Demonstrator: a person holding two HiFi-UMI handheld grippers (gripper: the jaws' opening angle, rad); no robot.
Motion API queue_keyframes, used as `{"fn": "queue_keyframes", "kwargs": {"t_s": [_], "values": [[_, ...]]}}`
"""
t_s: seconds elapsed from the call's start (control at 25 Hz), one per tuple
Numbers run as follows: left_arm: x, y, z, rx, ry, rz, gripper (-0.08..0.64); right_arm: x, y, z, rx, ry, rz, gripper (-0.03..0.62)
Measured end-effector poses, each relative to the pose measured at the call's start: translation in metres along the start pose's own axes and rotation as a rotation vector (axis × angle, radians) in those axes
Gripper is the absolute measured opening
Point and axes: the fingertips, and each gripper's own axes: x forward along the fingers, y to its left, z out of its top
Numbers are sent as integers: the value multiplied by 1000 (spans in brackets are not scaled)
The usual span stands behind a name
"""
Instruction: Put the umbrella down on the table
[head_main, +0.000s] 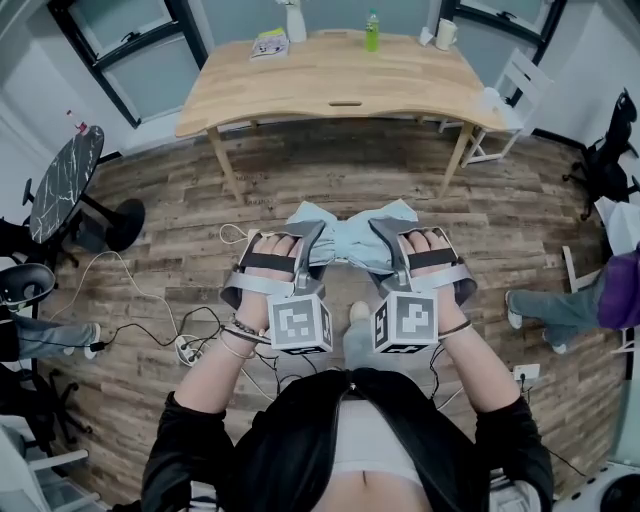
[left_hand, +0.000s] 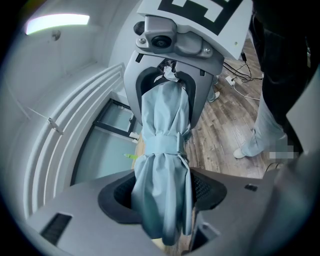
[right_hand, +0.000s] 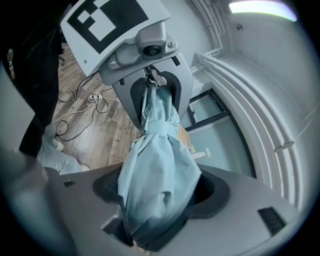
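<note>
The left claw (left_hand: 162, 197) pinches one end of the folded pale-blue umbrella (head_main: 348, 240) and the right claw (right_hand: 160, 195) pinches the other, so it spans the gap between them. The wooden desk (head_main: 330, 85) stands well beyond both claws.

umbrella (head_main: 350, 238): one, folded
grippers: two – left gripper (head_main: 308, 240), right gripper (head_main: 388, 240)
marker cubes (head_main: 300, 323): two, one per gripper
wooden table (head_main: 330, 85): one; on it one green bottle (head_main: 371, 31), one white mug (head_main: 445, 34), one book (head_main: 269, 43)
round dark table (head_main: 65, 183): one
white chair (head_main: 518, 80): one
power strip (head_main: 187, 349) on floor: one
bystanders (head_main: 555, 305) partly in view: two
</note>
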Motion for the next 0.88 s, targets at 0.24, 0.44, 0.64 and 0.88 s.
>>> {"fn": "queue_keyframes", "kwargs": {"t_s": [0.24, 0.44, 0.64, 0.88], "values": [[58, 39, 6, -8, 2, 12, 258, 42, -43, -36, 3, -4, 1, 330], [100, 73, 8, -14, 11, 30, 258, 77, -77, -62, -21, -18, -15, 330], [137, 97, 14, -26, 19, 38, 258, 103, -104, -87, -34, -24, -10, 330], [165, 112, 12, -35, 36, 28, 258, 126, -121, -102, -31, -31, 11, 330]]}}
